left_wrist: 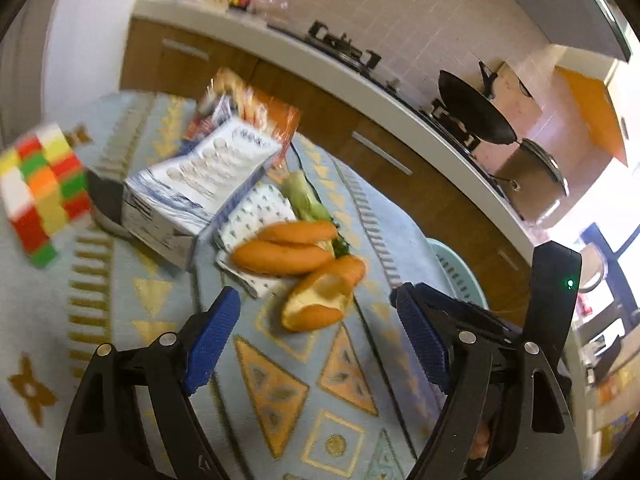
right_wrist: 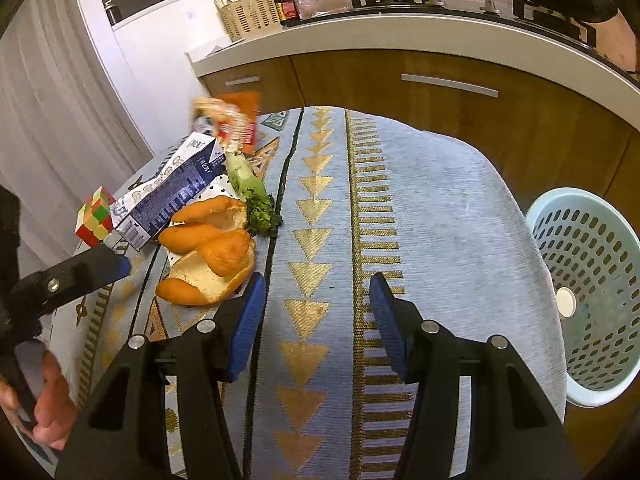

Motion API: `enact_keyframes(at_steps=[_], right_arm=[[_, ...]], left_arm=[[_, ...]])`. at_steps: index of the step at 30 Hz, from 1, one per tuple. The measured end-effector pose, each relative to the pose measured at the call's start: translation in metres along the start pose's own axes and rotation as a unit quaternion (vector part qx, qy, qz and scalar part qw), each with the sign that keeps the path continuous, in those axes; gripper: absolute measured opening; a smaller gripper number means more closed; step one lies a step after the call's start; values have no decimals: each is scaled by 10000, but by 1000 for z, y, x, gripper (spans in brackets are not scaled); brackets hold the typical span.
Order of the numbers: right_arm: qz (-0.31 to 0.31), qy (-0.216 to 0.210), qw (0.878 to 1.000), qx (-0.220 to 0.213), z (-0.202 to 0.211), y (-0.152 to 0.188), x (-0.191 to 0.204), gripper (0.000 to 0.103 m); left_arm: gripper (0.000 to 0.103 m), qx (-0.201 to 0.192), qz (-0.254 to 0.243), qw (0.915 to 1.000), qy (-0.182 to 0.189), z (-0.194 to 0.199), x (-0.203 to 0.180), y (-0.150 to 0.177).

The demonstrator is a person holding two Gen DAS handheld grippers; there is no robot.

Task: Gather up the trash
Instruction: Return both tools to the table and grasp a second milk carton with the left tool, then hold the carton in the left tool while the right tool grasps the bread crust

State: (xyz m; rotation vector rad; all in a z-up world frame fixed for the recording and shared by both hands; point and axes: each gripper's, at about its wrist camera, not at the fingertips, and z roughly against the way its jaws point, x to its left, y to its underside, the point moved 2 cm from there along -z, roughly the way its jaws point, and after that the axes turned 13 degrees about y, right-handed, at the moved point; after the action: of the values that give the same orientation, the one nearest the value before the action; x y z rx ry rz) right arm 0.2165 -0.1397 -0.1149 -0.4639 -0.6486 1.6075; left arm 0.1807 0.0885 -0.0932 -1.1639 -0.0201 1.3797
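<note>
Left gripper [left_wrist: 316, 336] spread, empty — bread [left_wrist: 304, 268] just ahead on the cloth-covered surface [left_wrist: 132, 288]. Right gripper [right_wrist: 316, 320] half spread, empty; basket [right_wrist: 592, 292] beside the surface's right edge.

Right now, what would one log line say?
left tongs: open, near bread peel | right tongs: open, empty | basket: beside table

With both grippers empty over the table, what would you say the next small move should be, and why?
Probably ease the left gripper forward and down onto the torn bread roll. Its jaws stand open with nothing between them, and the roll lies just ahead, the nearest piece of the pile. The laundry-style basket beside the table looks like the destination.
</note>
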Motion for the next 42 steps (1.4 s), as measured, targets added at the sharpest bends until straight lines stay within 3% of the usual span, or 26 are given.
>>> enact_keyframes(at_steps=[6, 10, 13, 18, 20, 21, 26, 32, 35, 37, 39, 42], right_arm=[[127, -82, 9998, -104, 7, -6, 9, 51], [219, -123, 9995, -174, 12, -11, 17, 55], [367, -194, 9989, -203, 14, -15, 27, 55], [602, -462, 9969, -204, 17, -13, 49, 59], [647, -513, 9965, -137, 15, -10, 57, 62], [662, -535, 9963, -105, 14, -7, 61, 63], [735, -549, 9957, 123, 1, 2, 80, 79], [574, -549, 9952, 569, -28, -2, 90, 83], [637, -352, 9963, 465, -33, -5, 96, 83], [768, -108, 9961, 408, -34, -3, 101, 80], [1001, 221, 9943, 290, -32, 2, 105, 69], [991, 122, 9947, 244, -25, 7, 101, 54]], left_arm=[[85, -307, -349, 9927, -1116, 15, 19, -42], [89, 320, -489, 9881, -1421, -12, 33, -67], [88, 786, -648, 9786, -1786, -36, 39, -74], [82, 1253, -776, 9714, -1861, -59, 47, -77], [68, 1317, -917, 9676, -1950, -64, 43, -74], [57, 1338, -985, 9654, -2008, -66, 42, -72], [56, 999, -751, 9772, -1716, -48, 43, -61], [56, 489, -732, 9836, -1572, -18, 25, -59], [56, 302, -729, 9857, -1491, -4, 19, -59], [56, 268, -722, 9863, -1460, 2, 18, -58], [56, 231, -719, 9863, -1466, 6, 16, -56], [56, 161, -641, 9880, -1393, 9, 14, -55]])
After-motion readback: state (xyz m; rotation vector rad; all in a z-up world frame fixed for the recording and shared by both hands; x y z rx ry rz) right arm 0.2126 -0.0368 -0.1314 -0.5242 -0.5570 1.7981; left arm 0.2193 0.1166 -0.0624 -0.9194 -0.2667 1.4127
